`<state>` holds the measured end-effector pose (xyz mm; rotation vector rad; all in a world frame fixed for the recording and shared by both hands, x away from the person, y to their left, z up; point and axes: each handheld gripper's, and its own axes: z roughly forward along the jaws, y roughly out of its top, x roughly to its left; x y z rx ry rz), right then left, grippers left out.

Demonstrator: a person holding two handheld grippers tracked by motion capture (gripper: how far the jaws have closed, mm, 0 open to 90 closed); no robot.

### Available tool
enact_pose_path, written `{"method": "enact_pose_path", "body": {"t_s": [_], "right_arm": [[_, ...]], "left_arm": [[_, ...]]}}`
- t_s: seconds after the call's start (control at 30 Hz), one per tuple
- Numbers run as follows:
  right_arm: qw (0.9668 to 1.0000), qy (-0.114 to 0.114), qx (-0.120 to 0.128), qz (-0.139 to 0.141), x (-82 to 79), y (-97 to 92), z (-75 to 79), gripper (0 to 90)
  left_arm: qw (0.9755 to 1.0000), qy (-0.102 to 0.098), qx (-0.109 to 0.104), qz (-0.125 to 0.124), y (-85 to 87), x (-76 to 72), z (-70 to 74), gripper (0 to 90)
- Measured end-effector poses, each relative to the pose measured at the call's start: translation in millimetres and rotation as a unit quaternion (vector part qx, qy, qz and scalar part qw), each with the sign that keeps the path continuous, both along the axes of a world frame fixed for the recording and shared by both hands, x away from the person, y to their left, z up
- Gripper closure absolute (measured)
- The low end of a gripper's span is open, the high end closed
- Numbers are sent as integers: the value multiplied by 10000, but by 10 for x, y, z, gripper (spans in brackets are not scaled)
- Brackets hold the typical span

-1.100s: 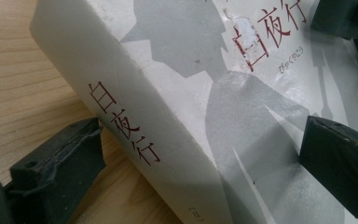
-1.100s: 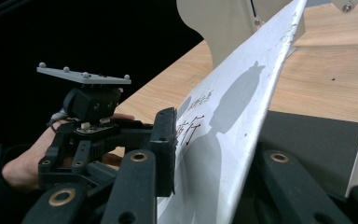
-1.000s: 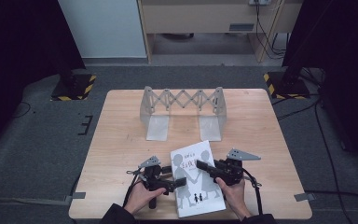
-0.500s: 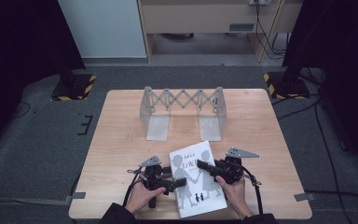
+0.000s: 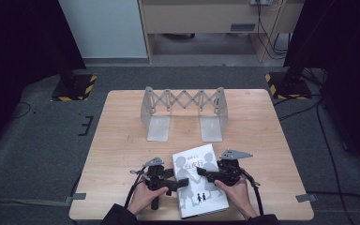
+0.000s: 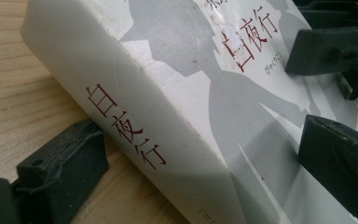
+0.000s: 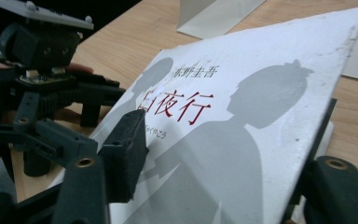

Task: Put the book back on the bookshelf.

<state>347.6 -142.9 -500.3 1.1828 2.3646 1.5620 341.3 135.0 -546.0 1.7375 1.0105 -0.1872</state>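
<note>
A white book (image 5: 194, 161) with grey silhouettes and red characters lies near the table's front edge. My left gripper (image 5: 180, 182) straddles its spine corner (image 6: 168, 93): one pad meets the foot of the spine at table level, the other rests on the cover, so it looks shut on the book. My right gripper (image 5: 201, 174) reaches in from the book's right side. Its jaws have just been opening. The lifted front cover (image 7: 261, 93) passes between them, one jaw above it and one below its edge, with neither pad pressing. The right gripper's jaw (image 6: 326, 46) hovers over the cover.
A grey metal expanding rack (image 5: 185, 101) with two flat feet stands at the middle back of the wooden table (image 5: 122, 140); one foot (image 7: 214, 16) lies just beyond the book. Dark floor, cables and stands with striped bases surround the table.
The right gripper's jaws look slightly wider apart at the cover. Both hands and the book keep their places.
</note>
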Motion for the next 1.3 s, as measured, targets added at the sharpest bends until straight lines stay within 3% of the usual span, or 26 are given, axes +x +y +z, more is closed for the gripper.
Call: {"method": "enact_pose_path", "body": {"t_s": [0.2, 0.27, 0.37, 0.47, 0.53, 0.6, 0.7, 0.73, 0.83, 1.3], "right_arm": [[9997, 144, -113, -134, -15, -22, -51, 288], [9991, 39, -361, -215, -24, -31, -36, 254], [9989, 31, -412, -209, -23, -58, -40, 254], [9985, 43, -493, -236, -21, -97, -47, 243], [9968, 163, -741, -252, -10, -114, -75, 223], [9977, 287, -554, -258, -3, -147, -122, 227], [9978, 310, -533, -227, -2, -138, -132, 213], [9979, 458, -410, -224, 6, -132, -160, 202], [9977, 558, -341, -191, 12, -126, -180, 186], [9976, 558, -320, -246, 15, -132, -184, 186]], "left_arm": [[9999, -31, 103, 38, -16, -10, 9, 16], [9999, -40, 130, 35, -19, -13, 10, 23], [9999, -33, 136, 46, -21, -15, 12, 27], [9997, -64, 209, 62, -28, -20, 16, 45], [9996, -85, 264, 90, -37, -26, 22, 46], [9996, -85, 265, 99, -39, -27, 22, 46], [9995, -84, 270, 105, -40, -28, 22, 46], [9995, -81, 267, 113, -41, -28, 21, 47], [9995, -83, 263, 138, -50, -29, 21, 45], [9989, -151, 404, 180, -126, -32, 33, 0]]}}
